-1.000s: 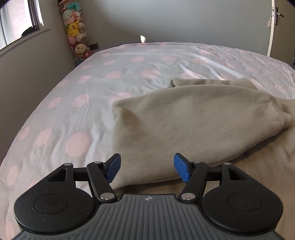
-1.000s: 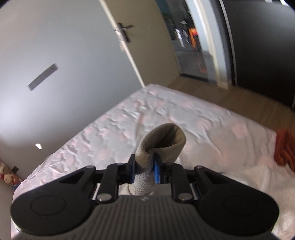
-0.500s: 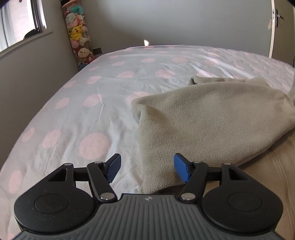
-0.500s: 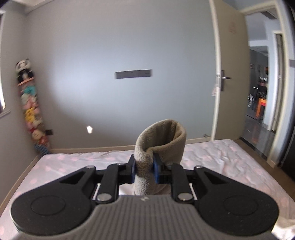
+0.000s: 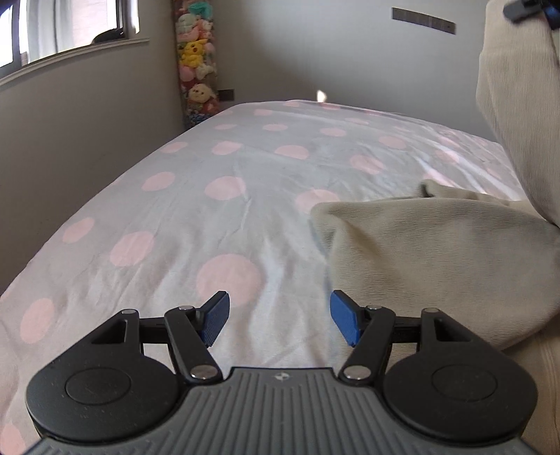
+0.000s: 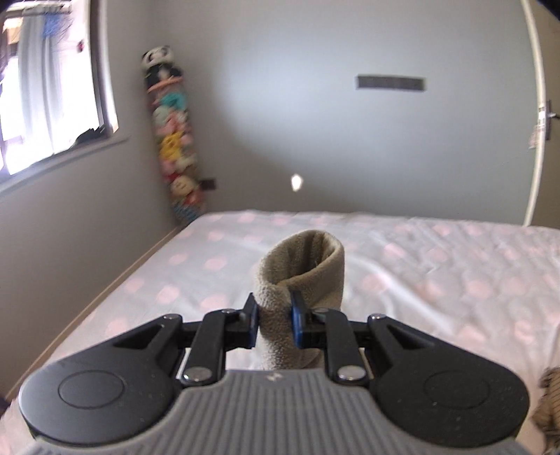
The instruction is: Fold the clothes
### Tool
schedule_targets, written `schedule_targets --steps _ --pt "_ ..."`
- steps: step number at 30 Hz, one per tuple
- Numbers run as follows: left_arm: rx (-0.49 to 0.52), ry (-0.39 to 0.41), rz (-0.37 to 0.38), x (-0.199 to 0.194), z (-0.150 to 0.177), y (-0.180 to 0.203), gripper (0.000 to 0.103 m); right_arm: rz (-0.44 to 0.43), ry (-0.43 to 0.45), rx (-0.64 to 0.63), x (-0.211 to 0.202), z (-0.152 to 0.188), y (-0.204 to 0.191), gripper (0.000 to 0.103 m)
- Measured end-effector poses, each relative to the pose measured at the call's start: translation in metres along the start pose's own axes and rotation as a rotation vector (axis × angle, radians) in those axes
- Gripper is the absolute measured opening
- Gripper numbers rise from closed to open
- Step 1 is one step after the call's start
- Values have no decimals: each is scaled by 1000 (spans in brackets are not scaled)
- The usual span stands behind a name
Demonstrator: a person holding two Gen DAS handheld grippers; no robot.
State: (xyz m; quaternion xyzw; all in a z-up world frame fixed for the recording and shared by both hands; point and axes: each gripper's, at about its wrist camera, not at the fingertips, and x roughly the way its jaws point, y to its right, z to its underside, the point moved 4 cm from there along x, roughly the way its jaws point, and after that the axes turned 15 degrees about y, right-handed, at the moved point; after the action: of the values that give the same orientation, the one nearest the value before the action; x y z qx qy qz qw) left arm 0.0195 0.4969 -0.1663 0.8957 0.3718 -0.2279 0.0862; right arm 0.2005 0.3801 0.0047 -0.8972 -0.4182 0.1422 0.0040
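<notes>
A beige fleece garment (image 5: 437, 255) lies on the right side of the bed, and one part of it rises steeply to the upper right edge of the left wrist view. My left gripper (image 5: 280, 322) is open, low over the sheet, with the garment's edge just right of its right finger. My right gripper (image 6: 274, 323) is shut on a bunched fold of the beige fleece garment (image 6: 301, 273), held high above the bed. The right gripper (image 5: 532, 10) shows at the top right corner of the left wrist view.
The bed (image 5: 210, 196) has a white sheet with pink dots. A tall column of plush toys (image 5: 196, 63) stands in the far left corner below a window (image 5: 66, 31). A white door (image 6: 535, 140) is at the right.
My right gripper has swung left and levelled while holding the fold, lifting that part of the garment. The left gripper has shifted left, so the garment's edge now lies right of its fingers.
</notes>
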Motion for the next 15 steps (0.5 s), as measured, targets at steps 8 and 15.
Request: schedule_targets --steps 8,15 --pt "-45 -16 -23 13 5 -15 62 -125 -191 19 40 113 -29 21" --pt "-70 -22 -42 20 8 -23 62 -188 -349 16 64 198 -43 21"
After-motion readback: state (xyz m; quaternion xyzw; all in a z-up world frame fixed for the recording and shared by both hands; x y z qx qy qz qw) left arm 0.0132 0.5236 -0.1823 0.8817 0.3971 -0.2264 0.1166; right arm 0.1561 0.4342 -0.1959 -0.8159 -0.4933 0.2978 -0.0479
